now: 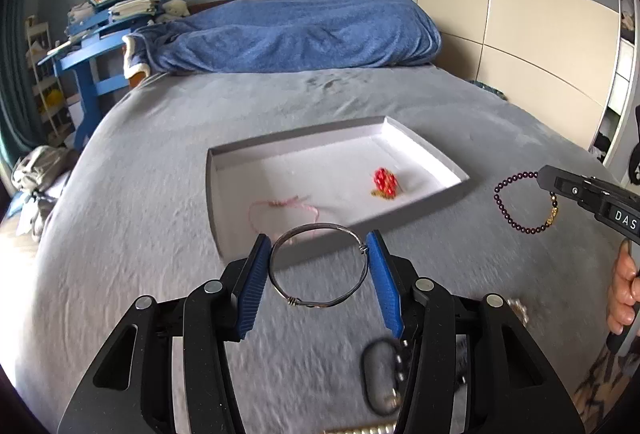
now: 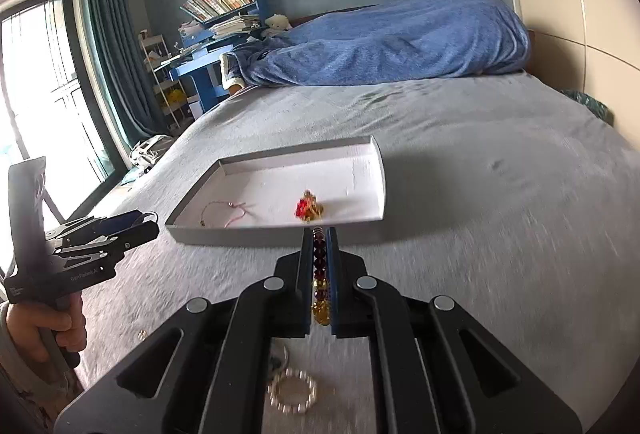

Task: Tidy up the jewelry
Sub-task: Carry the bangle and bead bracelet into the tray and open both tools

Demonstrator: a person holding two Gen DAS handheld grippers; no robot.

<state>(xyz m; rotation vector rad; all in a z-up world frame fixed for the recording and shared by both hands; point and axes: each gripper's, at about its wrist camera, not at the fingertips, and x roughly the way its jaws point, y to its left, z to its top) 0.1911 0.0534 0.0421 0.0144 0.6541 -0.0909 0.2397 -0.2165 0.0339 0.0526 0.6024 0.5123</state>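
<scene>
My left gripper (image 1: 318,248) is shut on a thin silver wire bangle (image 1: 319,303), held above the bed just short of the white tray's (image 1: 424,148) near wall. The tray holds a red bead piece (image 1: 385,183) and a pink string bracelet (image 1: 280,208). My right gripper (image 2: 319,234) is shut on a dark purple bead bracelet (image 2: 320,262) with gold beads, near the tray's front edge (image 2: 280,234). That bracelet hangs from the right gripper in the left wrist view (image 1: 516,206). The left gripper also shows in the right wrist view (image 2: 132,226).
Loose jewelry lies on the grey bedspread near me: a pearl bracelet (image 2: 292,392), a dark oval piece (image 1: 380,378), a small gold item (image 2: 141,334). A blue blanket (image 1: 296,30) lies at the bed's head. A blue shelf (image 1: 100,34) stands at the left, wardrobe (image 1: 540,14) at the right.
</scene>
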